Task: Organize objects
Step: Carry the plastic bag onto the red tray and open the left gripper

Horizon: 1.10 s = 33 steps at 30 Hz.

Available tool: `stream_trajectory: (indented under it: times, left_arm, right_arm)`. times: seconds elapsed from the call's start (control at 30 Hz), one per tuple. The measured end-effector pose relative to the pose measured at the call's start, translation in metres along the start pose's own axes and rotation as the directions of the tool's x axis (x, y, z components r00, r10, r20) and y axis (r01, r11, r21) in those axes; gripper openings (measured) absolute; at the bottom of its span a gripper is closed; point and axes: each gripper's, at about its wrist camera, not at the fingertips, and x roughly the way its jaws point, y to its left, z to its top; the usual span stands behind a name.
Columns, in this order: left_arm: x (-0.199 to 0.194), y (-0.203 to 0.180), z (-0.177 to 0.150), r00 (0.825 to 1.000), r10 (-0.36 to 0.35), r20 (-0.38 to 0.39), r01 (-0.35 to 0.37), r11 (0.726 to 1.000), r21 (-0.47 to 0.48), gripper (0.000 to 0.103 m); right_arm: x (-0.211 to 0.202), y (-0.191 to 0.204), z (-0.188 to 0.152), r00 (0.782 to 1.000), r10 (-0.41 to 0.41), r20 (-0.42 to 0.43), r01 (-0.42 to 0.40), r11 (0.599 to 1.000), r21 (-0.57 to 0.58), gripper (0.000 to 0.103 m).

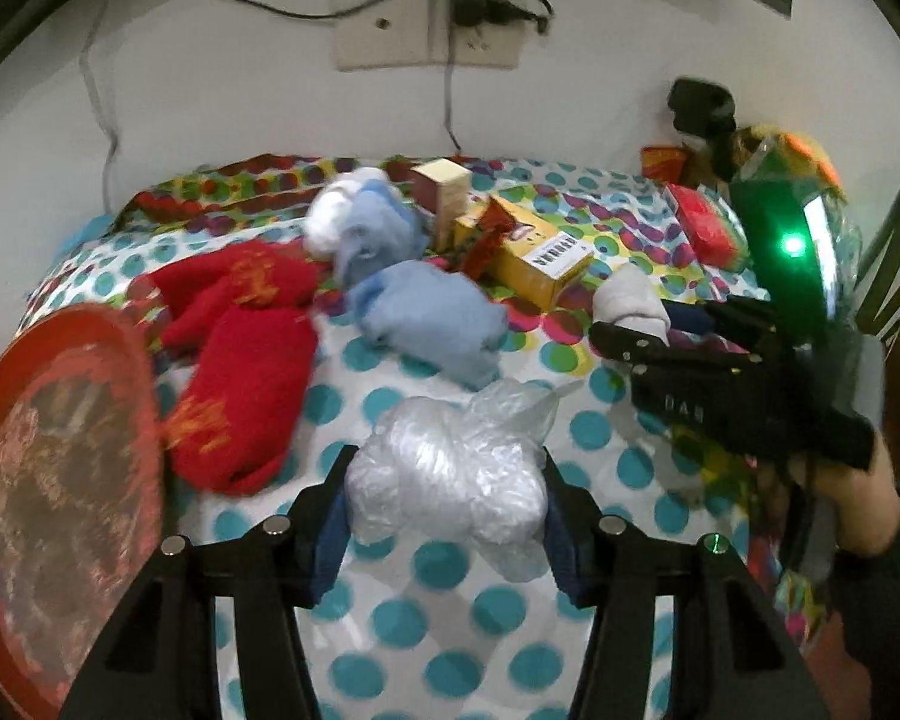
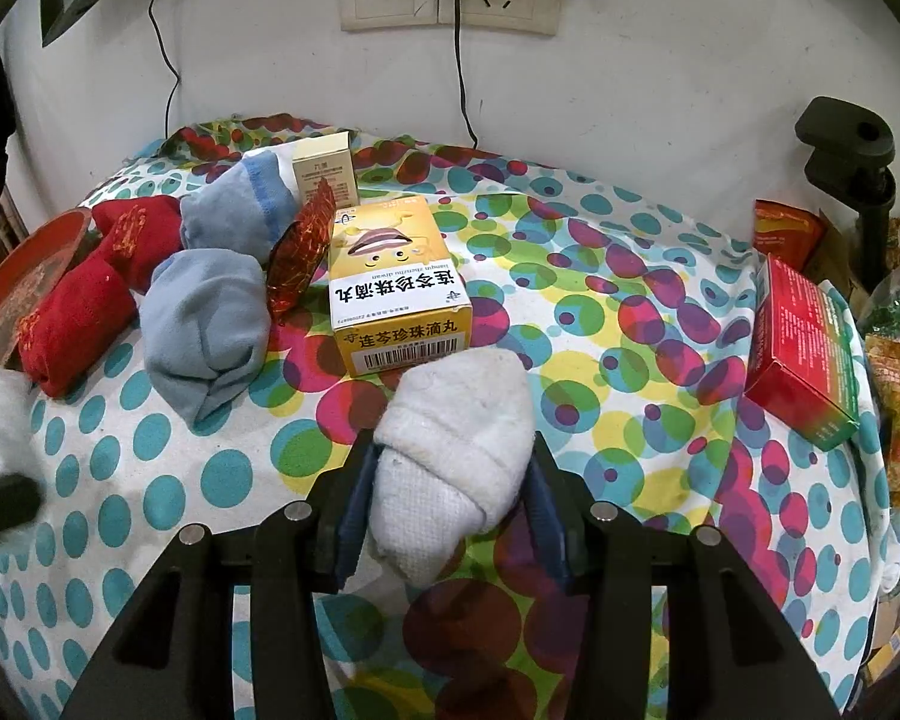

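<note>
My left gripper (image 1: 444, 480) is shut on a crumpled clear plastic bag (image 1: 450, 474), held just above the dotted tablecloth (image 1: 426, 618). Its blue pads press the bag on both sides. My right gripper (image 2: 450, 480) is shut on a rolled white sock (image 2: 450, 450) near the yellow medicine box (image 2: 399, 288); from the left wrist view that gripper (image 1: 624, 339) shows at the right with the sock (image 1: 630, 300) in it. Red socks (image 1: 240, 348) and blue sock rolls (image 1: 432, 318) lie left of centre.
A red plate (image 1: 60, 480) sits at the left edge. A small beige box (image 2: 325, 171), a red foil packet (image 2: 300, 252) and a red box (image 2: 804, 354) lie on the cloth. Snack packets and a black clamp stand (image 2: 852, 168) crowd the right. Wall sockets with cables are behind.
</note>
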Motion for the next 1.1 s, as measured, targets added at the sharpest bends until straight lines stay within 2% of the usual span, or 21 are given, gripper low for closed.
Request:
stream_trajectory:
  times: [0.1,0.2,0.33,0.47,0.7,0.8,0.97,1.03,1.1]
  left_arm:
    - [-0.018,0.021,-0.008,0.999,0.036,0.014,-0.036,0.999,-0.029,0.056]
    - [-0.033,0.048,-0.014,0.994,0.104,0.023,-0.103,0.993,-0.052,0.056]
    - [-0.047,0.100,-0.014,0.983,0.181,0.016,-0.178,0.975,-0.133,0.056]
    - [-0.057,0.160,-0.013,0.968,0.252,0.009,-0.243,0.941,-0.237,0.056]
    - [-0.052,0.250,-0.006,0.937,0.346,-0.035,-0.337,0.880,-0.335,0.056]
    - [-0.046,0.278,-0.003,0.939,0.340,-0.060,-0.338,0.870,-0.359,0.056]
    - [-0.029,0.313,0.003,0.927,0.361,-0.096,-0.370,0.851,-0.373,0.057]
    - [-0.021,0.324,0.006,0.931,0.349,-0.106,-0.362,0.850,-0.382,0.059]
    - [-0.014,0.332,0.009,0.923,0.364,-0.129,-0.385,0.841,-0.381,0.059]
  right_arm:
    - [0.000,0.000,0.000,1.000,0.001,0.000,-0.001,1.000,0.001,0.045]
    - [0.000,0.001,0.000,1.000,0.001,-0.001,-0.001,1.000,0.001,0.045]
    - [0.000,0.000,0.000,1.000,0.001,-0.001,-0.001,1.000,0.002,0.045]
    - [0.000,0.000,0.000,1.000,0.000,0.000,0.000,1.000,0.002,0.045]
    - [0.001,0.000,-0.001,1.000,-0.001,0.000,0.001,1.000,0.001,0.045]
    - [0.001,0.000,-0.001,1.000,-0.001,0.000,0.001,1.000,0.001,0.045]
    - [0.001,0.001,-0.001,1.000,-0.003,0.000,0.003,1.000,0.001,0.046]
    - [0.001,0.000,-0.002,1.000,-0.004,-0.001,0.004,1.000,0.003,0.046]
    - [0.001,0.000,-0.002,1.000,-0.004,-0.001,0.004,1.000,0.001,0.047]
